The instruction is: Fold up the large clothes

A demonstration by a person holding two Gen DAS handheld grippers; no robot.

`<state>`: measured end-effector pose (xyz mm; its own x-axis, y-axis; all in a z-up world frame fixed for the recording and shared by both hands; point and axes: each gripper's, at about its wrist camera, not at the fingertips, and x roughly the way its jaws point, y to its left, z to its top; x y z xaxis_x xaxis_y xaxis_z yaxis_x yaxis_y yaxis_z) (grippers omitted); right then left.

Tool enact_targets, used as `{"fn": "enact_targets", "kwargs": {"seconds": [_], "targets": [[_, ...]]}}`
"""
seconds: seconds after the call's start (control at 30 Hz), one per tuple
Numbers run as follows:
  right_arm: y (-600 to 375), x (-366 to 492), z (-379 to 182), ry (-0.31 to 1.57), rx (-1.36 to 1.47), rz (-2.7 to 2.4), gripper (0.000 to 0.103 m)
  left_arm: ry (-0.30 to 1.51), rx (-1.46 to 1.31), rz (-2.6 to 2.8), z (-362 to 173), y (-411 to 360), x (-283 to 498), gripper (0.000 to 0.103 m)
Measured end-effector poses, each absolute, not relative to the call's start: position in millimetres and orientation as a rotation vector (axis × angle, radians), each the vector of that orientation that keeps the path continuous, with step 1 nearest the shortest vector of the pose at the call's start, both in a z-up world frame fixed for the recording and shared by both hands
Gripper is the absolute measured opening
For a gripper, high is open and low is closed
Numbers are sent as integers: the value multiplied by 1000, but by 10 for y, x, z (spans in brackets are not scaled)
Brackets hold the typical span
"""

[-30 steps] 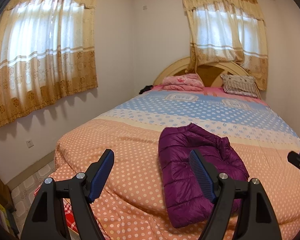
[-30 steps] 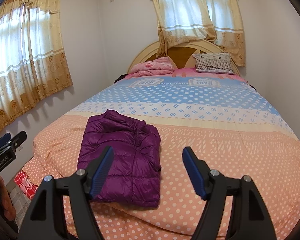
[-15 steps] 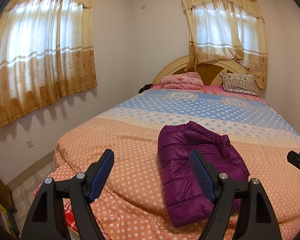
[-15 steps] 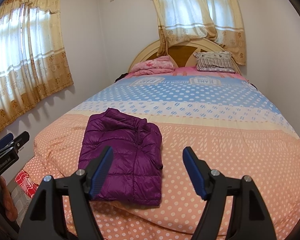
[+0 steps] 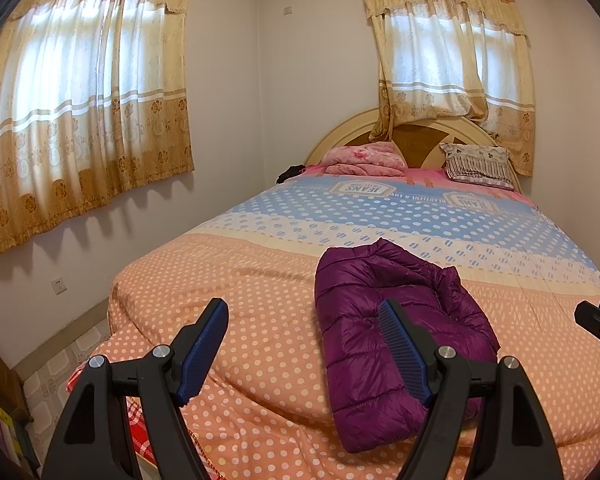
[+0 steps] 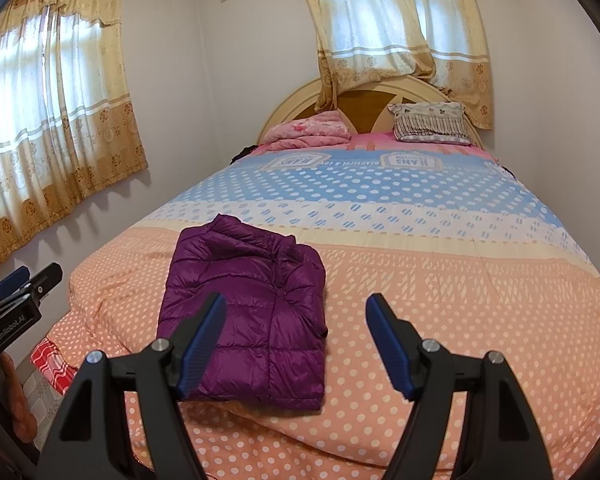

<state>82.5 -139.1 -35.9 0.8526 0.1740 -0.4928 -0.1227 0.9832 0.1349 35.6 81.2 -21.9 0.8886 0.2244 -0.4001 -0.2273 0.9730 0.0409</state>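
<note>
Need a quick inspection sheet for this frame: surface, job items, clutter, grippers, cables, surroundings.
Surface: bed with a polka-dot quilt, orange near the foot, blue toward the head.
Job's things: purple puffer jacket lies folded in a compact rectangle on the orange part, touched by neither gripper.
Clutter: folded pink blanket and patterned pillow at the headboard; dark item at the far left corner of the bed, too small to identify.
Grippers: left gripper open, empty; right gripper open, empty; both short of the jacket.
Cables: nothing seen.
Surroundings: two curtained windows, wall socket, tiled floor.
</note>
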Motion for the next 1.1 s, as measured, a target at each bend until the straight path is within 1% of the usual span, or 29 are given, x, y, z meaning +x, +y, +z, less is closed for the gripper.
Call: {"fn": "enact_targets", "kwargs": {"seconds": [0.73, 1.1], "targets": [[-1381, 807, -366, 527, 97, 164, 76, 474, -48, 230, -326, 736, 406, 78], [-1350, 792, -382, 532, 91, 168, 76, 466, -20, 239, -317, 707, 401, 78]]}}
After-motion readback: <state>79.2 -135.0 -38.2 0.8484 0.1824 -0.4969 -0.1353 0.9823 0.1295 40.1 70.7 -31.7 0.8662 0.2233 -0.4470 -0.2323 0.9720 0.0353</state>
